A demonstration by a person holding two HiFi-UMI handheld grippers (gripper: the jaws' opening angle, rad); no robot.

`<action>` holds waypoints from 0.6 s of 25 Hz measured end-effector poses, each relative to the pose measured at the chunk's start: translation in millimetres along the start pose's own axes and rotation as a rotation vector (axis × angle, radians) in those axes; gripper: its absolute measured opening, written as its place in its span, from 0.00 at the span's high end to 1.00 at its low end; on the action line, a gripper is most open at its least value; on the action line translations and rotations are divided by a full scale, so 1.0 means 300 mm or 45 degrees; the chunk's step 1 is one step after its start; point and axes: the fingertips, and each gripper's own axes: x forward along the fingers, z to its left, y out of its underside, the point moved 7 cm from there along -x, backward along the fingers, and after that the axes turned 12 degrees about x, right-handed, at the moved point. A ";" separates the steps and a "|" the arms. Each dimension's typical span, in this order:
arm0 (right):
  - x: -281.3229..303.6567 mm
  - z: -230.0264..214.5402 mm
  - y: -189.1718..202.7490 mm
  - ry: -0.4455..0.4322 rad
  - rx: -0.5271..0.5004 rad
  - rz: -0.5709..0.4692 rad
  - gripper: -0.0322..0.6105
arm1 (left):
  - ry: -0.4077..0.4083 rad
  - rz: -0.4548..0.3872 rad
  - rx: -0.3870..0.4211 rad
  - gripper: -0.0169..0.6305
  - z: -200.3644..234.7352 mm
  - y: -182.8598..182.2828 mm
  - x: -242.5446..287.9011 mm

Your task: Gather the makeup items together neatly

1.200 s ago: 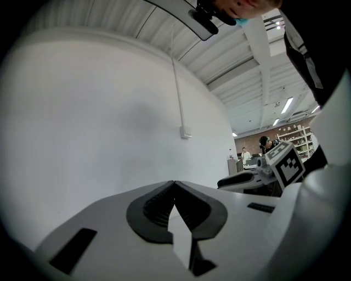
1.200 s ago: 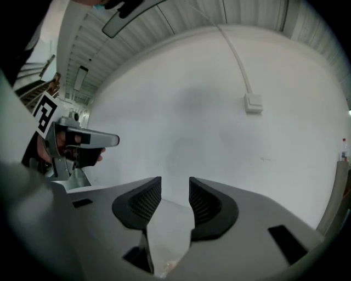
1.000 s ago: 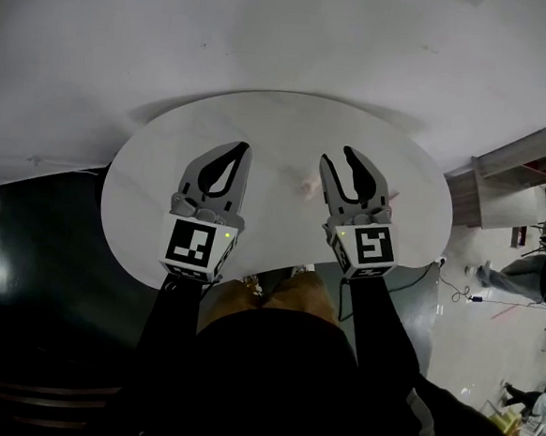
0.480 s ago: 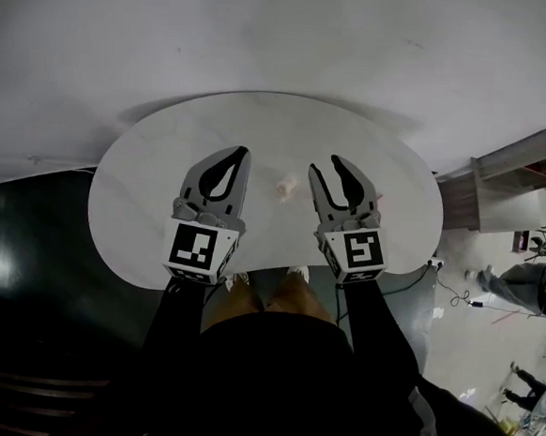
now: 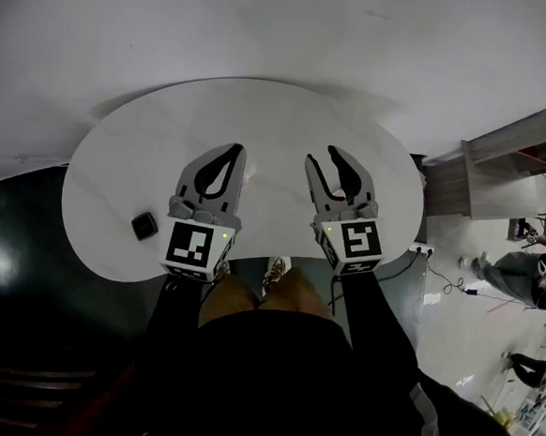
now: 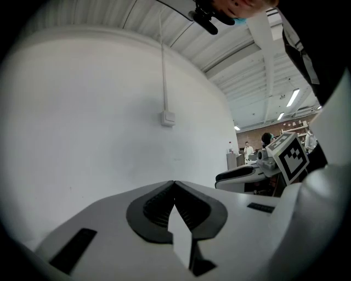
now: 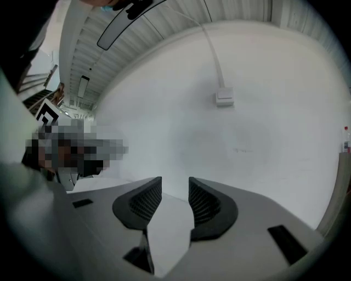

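A small black square item (image 5: 143, 226) lies near the left front edge of the white rounded table (image 5: 118, 153). A faint pale little thing (image 5: 251, 173) sits between the two grippers; I cannot tell what it is. My left gripper (image 5: 234, 149) hovers over the table's middle, jaws shut tip to tip and empty; its own view (image 6: 174, 184) faces only a white wall. My right gripper (image 5: 322, 156) hangs beside it, open, with a clear gap and nothing between its pads (image 7: 147, 200). Neither gripper touches an item.
A grey shelf unit (image 5: 503, 169) stands right of the table, with cables (image 5: 456, 288) and people (image 5: 518, 274) on the floor beyond. Dark flooring (image 5: 13, 286) lies to the left. A white wall with a small box (image 7: 224, 97) is straight ahead.
The view has swung, so the table sits further left in the picture and the black item has come into sight. Both grippers keep their pose and jaw openings.
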 end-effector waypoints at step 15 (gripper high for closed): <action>0.045 -0.201 0.163 -0.298 -0.187 0.390 0.70 | 0.003 0.012 0.014 0.95 -0.137 0.007 0.092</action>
